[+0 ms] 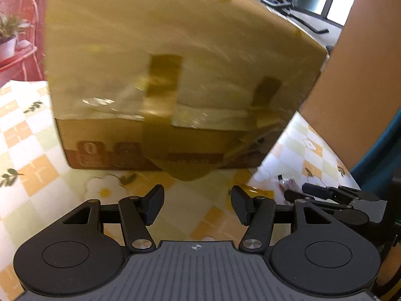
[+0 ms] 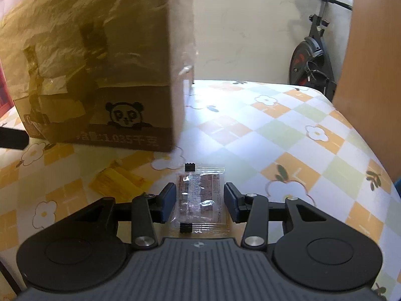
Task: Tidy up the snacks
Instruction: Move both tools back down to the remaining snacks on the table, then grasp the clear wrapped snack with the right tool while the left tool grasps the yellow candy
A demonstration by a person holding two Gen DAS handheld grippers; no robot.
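The right gripper (image 2: 199,202) straddles a clear snack packet (image 2: 200,198) flat on the checked tablecloth (image 2: 288,135), fingers spread, not yet pinching. The slick film could slide out (it lies very flat). The left gripper (image 1: 196,204) hangs open, empty. The taped cardboard box (image 2: 95,75) looms close ahead; a yellow wrapper (image 2: 117,180) lies nearby.

Both grippers look the same: left gripper (image 1: 196,207) and right gripper (image 2: 199,202) are matte black with silver screws. Each has dark blue pads (image 2: 167,202), round black discs and a ribbed grey base.
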